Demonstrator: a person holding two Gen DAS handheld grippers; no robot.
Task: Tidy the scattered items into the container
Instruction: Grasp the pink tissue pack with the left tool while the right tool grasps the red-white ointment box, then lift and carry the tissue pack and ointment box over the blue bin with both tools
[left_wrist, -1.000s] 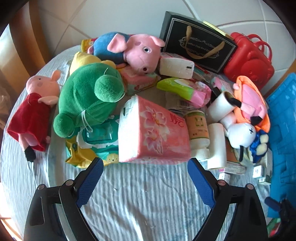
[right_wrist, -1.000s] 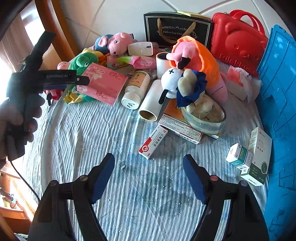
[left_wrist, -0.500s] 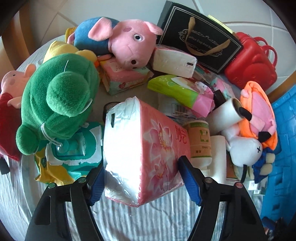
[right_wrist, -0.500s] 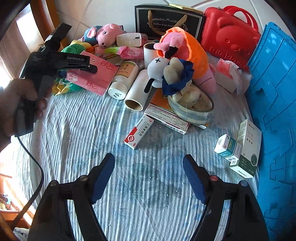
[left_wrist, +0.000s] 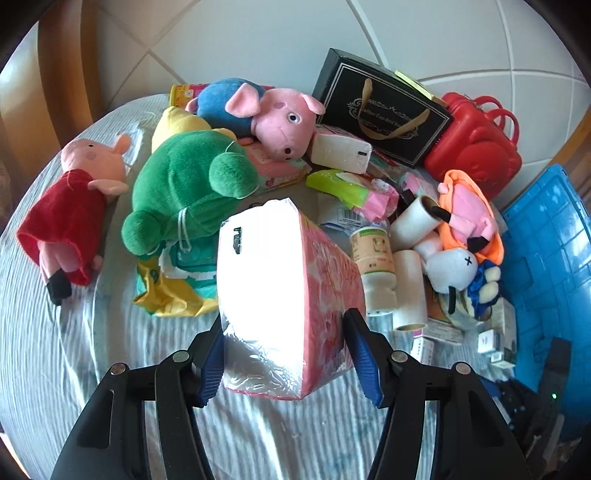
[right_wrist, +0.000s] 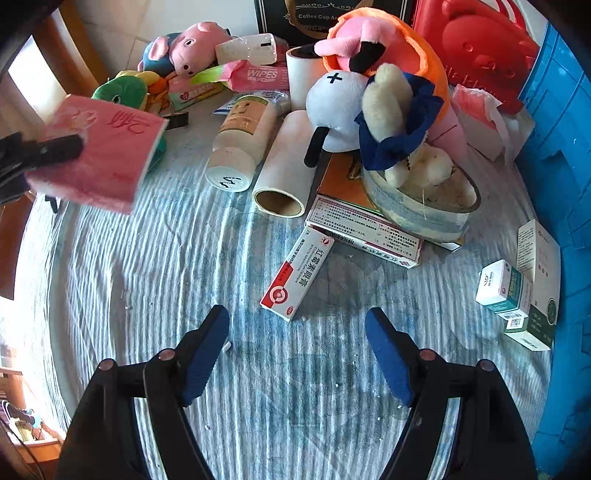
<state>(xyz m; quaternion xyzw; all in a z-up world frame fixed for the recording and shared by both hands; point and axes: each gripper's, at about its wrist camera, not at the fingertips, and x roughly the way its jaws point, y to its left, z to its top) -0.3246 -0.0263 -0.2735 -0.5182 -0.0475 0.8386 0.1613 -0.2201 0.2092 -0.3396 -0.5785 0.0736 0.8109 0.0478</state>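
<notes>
Your left gripper (left_wrist: 284, 354) is closing on the near end of the pink tissue pack (left_wrist: 288, 291), pads pressing its slack wrap, and the pack hangs clear of the cloth; gripped so near one end, it could sag or slip out. Your right gripper (right_wrist: 297, 347) is spread and empty above the red-and-white box (right_wrist: 297, 273). The blue bin (right_wrist: 565, 155) sits far right, beyond the clutter, so a low swing could knock the piled toys.

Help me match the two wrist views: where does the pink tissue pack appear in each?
Left wrist: pink tissue pack at bottom centre, between the closing left claw pads.
Right wrist: same pack at the left edge, raised above the cloth.
Shared landmark: the white bottle lying beside it.
</notes>
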